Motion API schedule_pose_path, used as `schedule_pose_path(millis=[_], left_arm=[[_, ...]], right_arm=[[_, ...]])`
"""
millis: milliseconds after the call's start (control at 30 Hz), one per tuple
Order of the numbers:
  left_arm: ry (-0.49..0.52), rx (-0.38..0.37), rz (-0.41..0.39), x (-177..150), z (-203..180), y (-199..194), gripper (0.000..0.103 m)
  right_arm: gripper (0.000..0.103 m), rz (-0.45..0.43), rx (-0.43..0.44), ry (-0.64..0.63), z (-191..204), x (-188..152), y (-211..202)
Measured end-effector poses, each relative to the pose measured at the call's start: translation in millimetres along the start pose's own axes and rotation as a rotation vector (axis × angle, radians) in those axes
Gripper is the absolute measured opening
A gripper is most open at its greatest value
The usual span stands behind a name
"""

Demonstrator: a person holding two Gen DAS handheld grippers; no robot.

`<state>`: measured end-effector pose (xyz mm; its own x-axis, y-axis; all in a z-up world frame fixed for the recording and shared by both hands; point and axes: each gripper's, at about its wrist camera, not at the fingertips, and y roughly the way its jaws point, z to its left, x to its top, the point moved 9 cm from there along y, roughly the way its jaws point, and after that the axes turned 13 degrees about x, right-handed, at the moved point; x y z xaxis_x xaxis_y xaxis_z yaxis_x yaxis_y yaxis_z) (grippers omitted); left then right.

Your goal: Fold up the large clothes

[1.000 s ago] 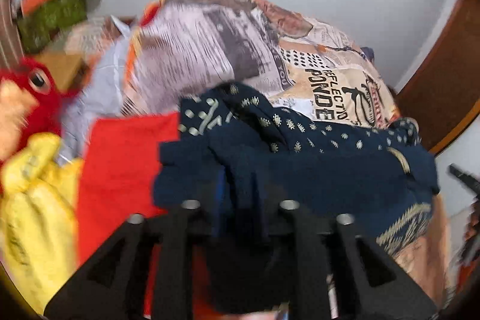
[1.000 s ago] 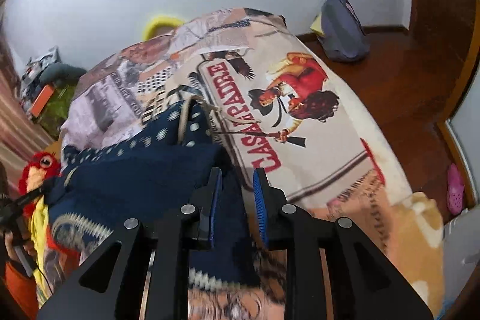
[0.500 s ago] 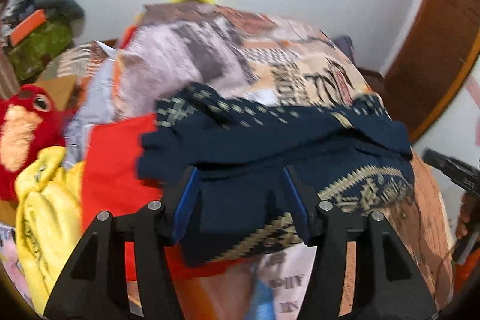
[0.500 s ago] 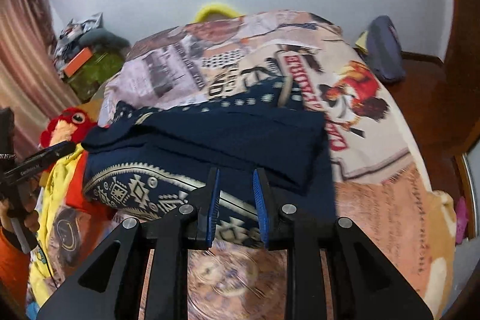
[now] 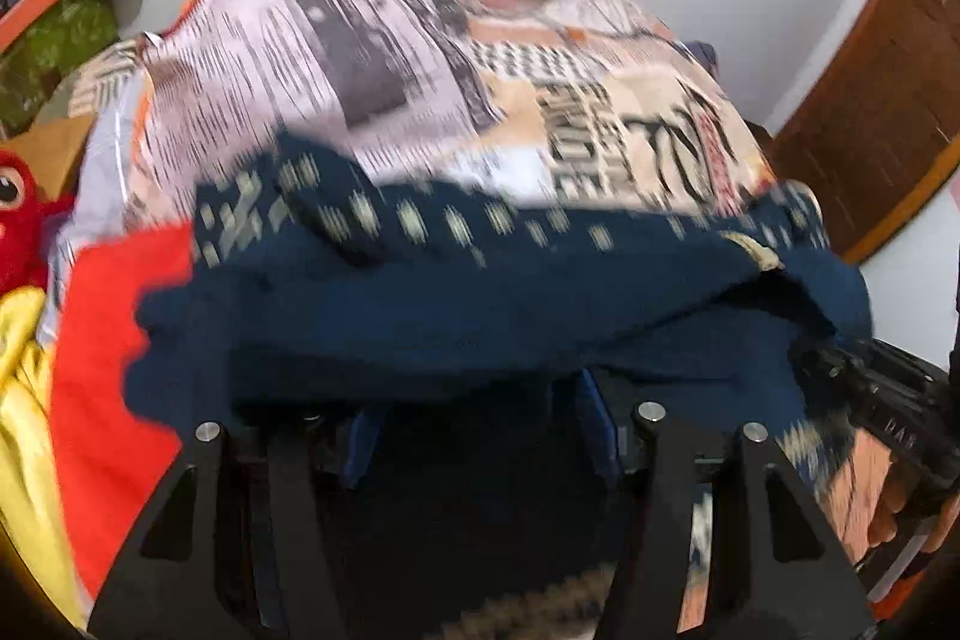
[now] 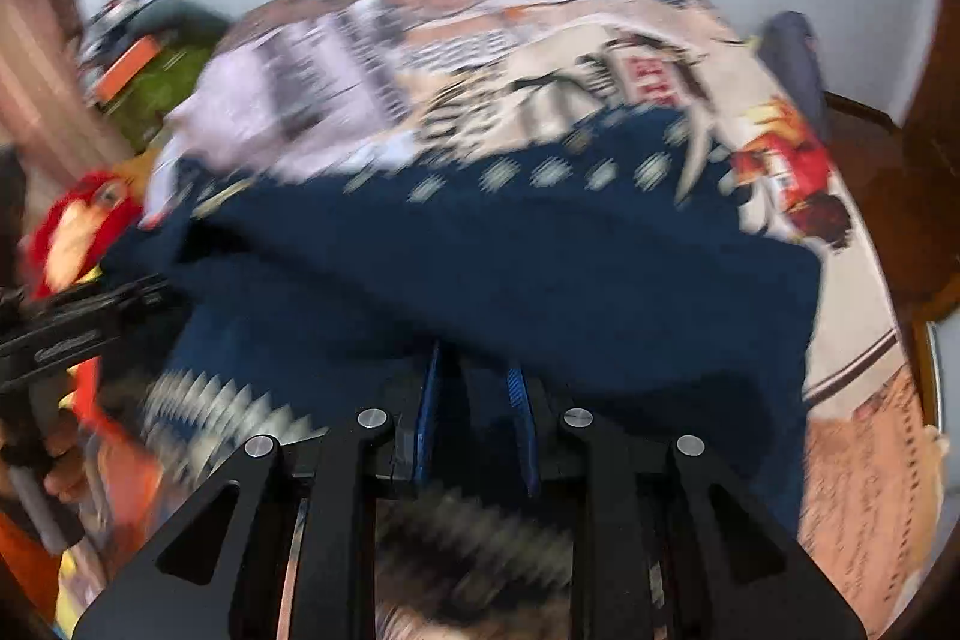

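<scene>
A dark navy sweater (image 5: 480, 316) with pale dots and a patterned hem lies folded across the printed bedspread (image 5: 372, 58). It also shows in the right wrist view (image 6: 510, 268). My left gripper (image 5: 480, 430) has its blue-padded jaws wide apart under the sweater's near edge, which drapes over them. My right gripper (image 6: 474, 400) has its jaws close together with the sweater's edge over and between them. Both views are blurred by motion. The right gripper's body shows at the right of the left wrist view (image 5: 888, 400).
A red garment (image 5: 102, 340) and a yellow one (image 5: 18, 400) lie left of the sweater. A red plush toy (image 6: 84, 220) sits at the bed's left side. A dark bag (image 6: 792, 58) is on the wooden floor to the right.
Both grippers have moved in close to the sweater's near edge, which now drapes over their jaws. The left jaws opened from shut a second ago and stay wide.
</scene>
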<state>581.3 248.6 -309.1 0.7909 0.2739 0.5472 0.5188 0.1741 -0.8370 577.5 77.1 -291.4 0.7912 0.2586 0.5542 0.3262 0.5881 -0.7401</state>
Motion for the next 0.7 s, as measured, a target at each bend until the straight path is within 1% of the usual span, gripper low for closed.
schedule_pose_path(millis=[67,100,133,167,200,233,267,333,400,433,500,533,567,600,633,667,700], left_arm=[[-0.013,0.038,-0.03,24.2,6.6,0.4,0.056],[-0.018,0.081,-0.051,38.6,12.0,-0.6,0.056],[-0.027,0.103,-0.06,47.1,16.2,-0.8,0.056],[-0.049,0.115,-0.072,57.9,21.6,-3.8,0.056],[-0.083,0.098,-0.085,67.1,26.4,-9.9,0.056],[-0.103,0.08,-0.094,72.0,29.0,-14.4,0.056],[-0.121,0.054,-0.109,76.0,32.4,-21.6,0.056],[-0.125,0.03,-0.136,76.8,35.8,-35.8,0.056],[-0.118,0.016,-0.153,72.7,37.6,-46.5,0.056],[-0.114,-0.003,-0.155,66.0,36.4,-51.9,0.056],[-0.101,-0.033,-0.143,52.9,31.9,-56.6,0.056],[-0.088,-0.042,-0.138,43.8,28.3,-58.5,0.056],[-0.068,-0.049,-0.133,32.2,23.6,-59.4,0.056],[-0.048,-0.055,-0.125,22.1,18.9,-58.4,0.056],[-0.033,-0.059,-0.118,14.1,14.5,-57.5,0.056],[-0.014,-0.063,-0.103,3.2,9.7,-54.4,0.056],[0.006,-0.066,-0.083,-8.4,4.5,-48.8,0.056]], right_arm=[[0.02,-0.027,0.012,0.067,-13.5,24.0,-1.0],[0.019,-0.04,0.013,0.079,-15.2,33.0,-2.3],[0.019,-0.059,-0.002,0.085,-17.0,44.5,-5.4],[0.019,-0.102,-0.041,0.078,-18.7,60.3,-15.5],[0.02,-0.129,-0.06,0.064,-15.5,67.7,-22.1],[0.02,-0.178,-0.091,0.03,-10.4,79.9,-36.6],[0.02,-0.208,-0.107,0.002,-4.8,85.1,-47.5],[0.021,-0.226,-0.1,-0.04,6.2,88.0,-59.3],[0.023,-0.208,-0.058,-0.074,20.0,81.8,-64.1],[0.026,-0.195,-0.037,-0.081,26.7,75.5,-64.1],[0.03,-0.153,0.007,-0.087,38.5,60.9,-59.1],[0.03,-0.125,0.034,-0.095,45.2,53.0,-52.8],[0.031,-0.086,0.08,-0.111,56.6,39.1,-45.4],[0.031,-0.065,0.102,-0.12,61.8,32.0,-40.9],[0.032,-0.026,0.131,-0.136,71.5,18.0,-31.9],[0.034,0.003,0.143,-0.15,77.0,10.0,-23.3],[0.04,0.022,0.149,-0.159,80.2,3.2,-17.0]])
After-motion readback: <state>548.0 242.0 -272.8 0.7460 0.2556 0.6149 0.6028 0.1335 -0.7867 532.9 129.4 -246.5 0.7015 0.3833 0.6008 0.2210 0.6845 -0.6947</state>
